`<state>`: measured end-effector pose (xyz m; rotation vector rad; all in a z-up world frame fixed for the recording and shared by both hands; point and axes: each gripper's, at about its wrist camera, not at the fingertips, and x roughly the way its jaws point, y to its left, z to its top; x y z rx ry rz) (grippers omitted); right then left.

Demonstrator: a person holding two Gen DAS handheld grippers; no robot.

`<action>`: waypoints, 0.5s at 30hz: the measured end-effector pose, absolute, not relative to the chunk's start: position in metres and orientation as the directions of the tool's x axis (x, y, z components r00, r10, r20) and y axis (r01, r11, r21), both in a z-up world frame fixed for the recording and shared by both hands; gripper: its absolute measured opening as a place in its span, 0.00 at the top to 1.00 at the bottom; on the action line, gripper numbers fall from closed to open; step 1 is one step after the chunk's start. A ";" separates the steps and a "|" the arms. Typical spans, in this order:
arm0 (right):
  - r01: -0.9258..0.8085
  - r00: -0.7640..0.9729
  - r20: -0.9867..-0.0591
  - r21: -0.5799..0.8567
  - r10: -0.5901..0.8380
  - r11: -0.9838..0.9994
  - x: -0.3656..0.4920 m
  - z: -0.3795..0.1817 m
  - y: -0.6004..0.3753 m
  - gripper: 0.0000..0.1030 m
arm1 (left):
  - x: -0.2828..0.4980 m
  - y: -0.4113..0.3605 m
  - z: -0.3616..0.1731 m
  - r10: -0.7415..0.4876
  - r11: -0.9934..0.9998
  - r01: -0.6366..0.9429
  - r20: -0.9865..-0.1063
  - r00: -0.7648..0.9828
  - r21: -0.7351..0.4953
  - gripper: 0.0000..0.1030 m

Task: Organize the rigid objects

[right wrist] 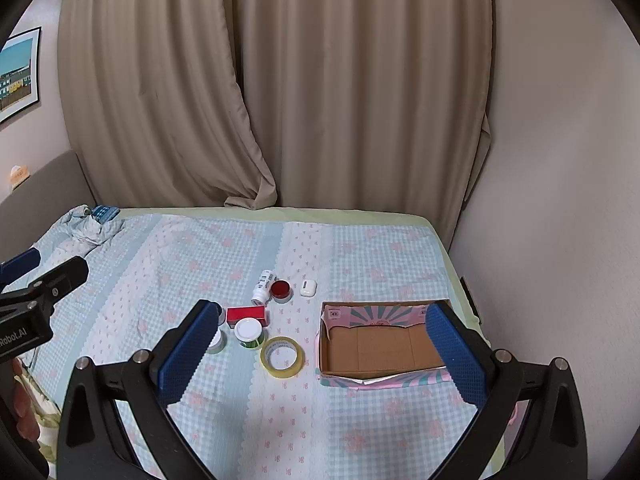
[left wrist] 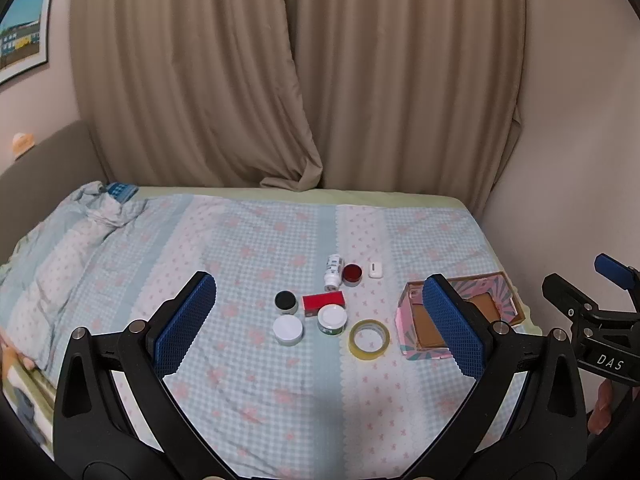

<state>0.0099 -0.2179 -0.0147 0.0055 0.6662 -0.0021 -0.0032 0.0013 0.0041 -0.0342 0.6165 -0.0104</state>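
Observation:
Small items lie clustered on the bed: a black-lidded jar [left wrist: 285,302], a white-lidded jar [left wrist: 287,330], a red box [left wrist: 323,303], a green jar with a white lid [left wrist: 332,319], a yellow tape roll [left wrist: 369,339], a white bottle on its side [left wrist: 333,272], a red-lidded jar [left wrist: 352,274] and a white earbud case [left wrist: 375,269]. An open cardboard box [right wrist: 380,346] with pink patterned sides sits to their right. My left gripper [left wrist: 320,320] hovers open above the cluster, nothing between its fingers. My right gripper [right wrist: 320,348] is open too, between the tape roll [right wrist: 282,357] and the box.
The checked blue and pink bedspread [left wrist: 240,248] covers the bed, rumpled at the far left [left wrist: 96,212]. Beige curtains [left wrist: 296,80] hang behind, with a wall [right wrist: 560,160] close on the right. A framed picture [left wrist: 24,32] hangs on the left.

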 end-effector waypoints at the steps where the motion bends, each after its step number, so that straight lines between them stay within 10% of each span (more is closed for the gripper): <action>1: 0.004 0.786 -0.618 0.004 -0.001 1.000 0.011 -0.014 -0.218 0.00 | -0.002 0.003 0.003 -0.021 0.999 0.000 -0.578 0.815 -0.037 0.01; 15: -0.002 0.789 -0.614 0.005 0.005 1.000 0.012 -0.019 -0.215 0.00 | -0.004 0.006 0.002 -0.023 0.999 -0.001 -0.581 0.814 -0.040 0.01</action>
